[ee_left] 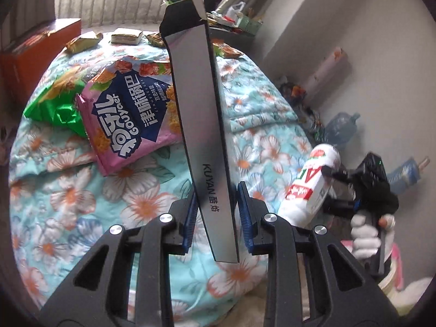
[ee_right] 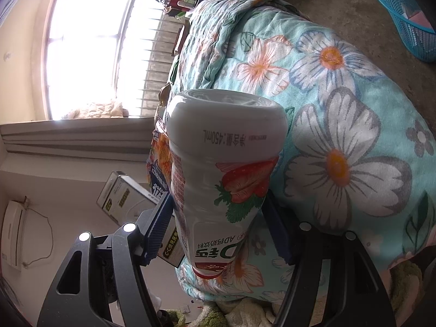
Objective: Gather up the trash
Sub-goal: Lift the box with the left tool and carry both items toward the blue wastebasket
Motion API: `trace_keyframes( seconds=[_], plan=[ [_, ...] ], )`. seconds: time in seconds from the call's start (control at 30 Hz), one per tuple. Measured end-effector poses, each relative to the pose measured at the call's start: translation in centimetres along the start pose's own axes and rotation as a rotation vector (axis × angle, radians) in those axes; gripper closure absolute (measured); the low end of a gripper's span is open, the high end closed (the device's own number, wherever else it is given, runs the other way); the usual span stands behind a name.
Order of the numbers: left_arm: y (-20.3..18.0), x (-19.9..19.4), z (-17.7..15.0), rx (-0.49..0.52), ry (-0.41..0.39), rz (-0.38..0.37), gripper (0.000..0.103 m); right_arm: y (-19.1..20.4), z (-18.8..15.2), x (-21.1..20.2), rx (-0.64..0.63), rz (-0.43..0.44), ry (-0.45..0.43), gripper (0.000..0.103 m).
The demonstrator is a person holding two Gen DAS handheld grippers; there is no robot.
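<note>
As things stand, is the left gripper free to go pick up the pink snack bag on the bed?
Probably not yet. The left gripper already holds a long silver box between its pads, which stands in front of the pink snack bag. The bag itself lies uncovered on the bedspread.

Each wrist camera looked close along its own jaws; both views shared the floral quilt [ee_left: 130, 190] [ee_right: 340, 109] beyond them.

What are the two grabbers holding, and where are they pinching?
The left gripper pinches the long silver KUYAN box near its lower end. The right gripper squeezes the strawberry milk bottle around its lower body, near the cap.
</note>
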State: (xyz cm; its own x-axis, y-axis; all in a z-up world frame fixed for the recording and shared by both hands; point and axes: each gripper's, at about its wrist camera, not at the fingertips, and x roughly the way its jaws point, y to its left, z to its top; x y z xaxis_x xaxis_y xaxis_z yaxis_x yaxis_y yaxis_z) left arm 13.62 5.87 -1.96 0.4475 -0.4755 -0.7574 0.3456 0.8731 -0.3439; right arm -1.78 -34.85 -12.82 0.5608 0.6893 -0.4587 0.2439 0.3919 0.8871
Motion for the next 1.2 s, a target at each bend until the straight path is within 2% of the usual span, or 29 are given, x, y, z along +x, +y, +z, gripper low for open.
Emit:
trace_keyframes(
  seconds=[0.1, 0.2, 0.3, 0.4, 0.57, 0.7, 0.93, 1.2],
  plan=[
    [-1.3, 0.0, 0.0, 0.081, -0.002, 0.042, 0.076, 0.1, 0.2, 0.2, 0.001, -0.004, -0.001, 0.038],
    [-1.7, 0.8, 0.4, 0.082, -0.053, 0.070, 0.075, 0.2, 0.3, 0.5, 0.007, -0.016, -0.008, 0.038],
    [-1.2, 1.8, 1.5, 0.050, -0.070, 0.049, 0.075, 0.5, 0.3, 0.7, 0.014, -0.030, -0.010, 0.038],
    [-1.6, 4.0, 3.3, 0.056, -0.063, 0.033, 0.076, 0.8, 0.5, 1.0, 0.016, -0.046, -0.014, 0.038],
    [-3.0, 6.9, 3.0, 0.119, -0.036, 0.032, 0.079, 1.2, 0.6, 1.3, 0.017, -0.058, -0.019, 0.038],
    [-3.6, 7.3, 3.3, 0.151, -0.038, 0.049, 0.079, 1.5, 0.8, 1.6, 0.017, -0.074, -0.019, 0.038],
    [-3.0, 8.7, 3.9, 0.120, -0.010, 0.057, 0.079, 1.8, 1.4, 2.2, 0.037, -0.084, -0.024, 0.037],
    [-3.9, 9.0, 3.3, 0.146, -0.036, 0.093, 0.079, 1.0, 2.2, 2.1, 0.074, -0.065, -0.051, 0.037]
  ],
)
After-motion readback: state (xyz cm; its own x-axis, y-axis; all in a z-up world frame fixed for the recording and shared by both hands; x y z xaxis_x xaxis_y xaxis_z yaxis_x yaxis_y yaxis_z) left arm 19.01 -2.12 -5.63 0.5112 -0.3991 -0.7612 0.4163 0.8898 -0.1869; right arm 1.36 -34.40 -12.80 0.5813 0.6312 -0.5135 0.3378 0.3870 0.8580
